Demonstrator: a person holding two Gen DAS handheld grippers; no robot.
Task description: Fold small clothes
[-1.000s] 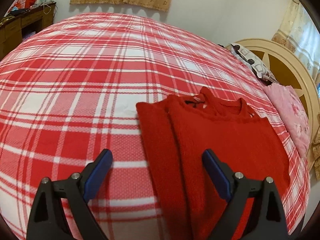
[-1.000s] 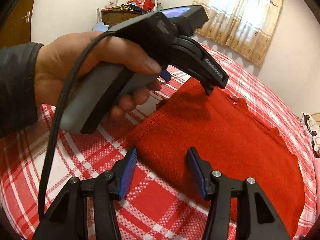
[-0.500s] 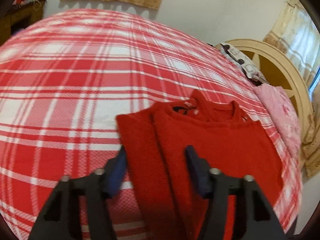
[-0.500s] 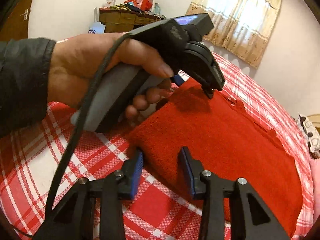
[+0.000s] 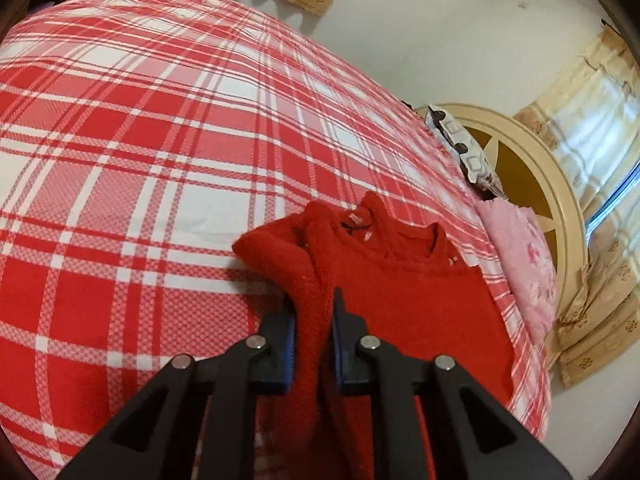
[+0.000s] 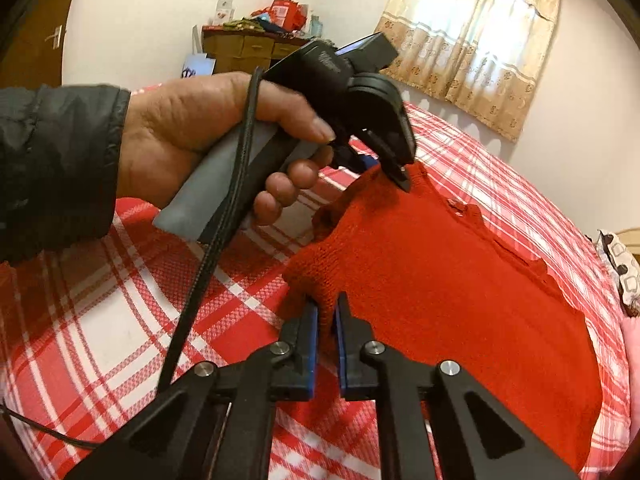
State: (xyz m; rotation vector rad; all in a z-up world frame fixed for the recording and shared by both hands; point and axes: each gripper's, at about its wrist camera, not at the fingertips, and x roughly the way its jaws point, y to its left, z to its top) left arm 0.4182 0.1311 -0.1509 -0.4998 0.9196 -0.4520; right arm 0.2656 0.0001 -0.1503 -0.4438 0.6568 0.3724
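Observation:
A red knit sweater (image 5: 420, 300) lies on the red-and-white plaid bed (image 5: 140, 140), collar towards the headboard and one side folded in. My left gripper (image 5: 313, 300) is closing on that folded long edge near the shoulder, and its pads pinch the lifted fabric. In the right wrist view the sweater (image 6: 460, 280) spreads to the right. My right gripper (image 6: 325, 304) is closing on its near corner, with fabric squeezed between the blue pads. A hand (image 6: 192, 132) in a dark sleeve holds the left gripper (image 6: 384, 170) at the sweater's far corner.
A cream headboard (image 5: 560, 208), a pink pillow (image 5: 524, 256) and a patterned pillow (image 5: 460, 144) sit at the right end of the bed. A wooden dresser (image 6: 248, 48) with clutter stands by the far wall. Curtains (image 6: 472, 40) cover the window. A black cable (image 6: 208, 264) hangs from the left gripper.
Both grippers went from open around the sweater's edge to pinched on it. The left one turned and the fabric at its fingers has bunched up off the bed.

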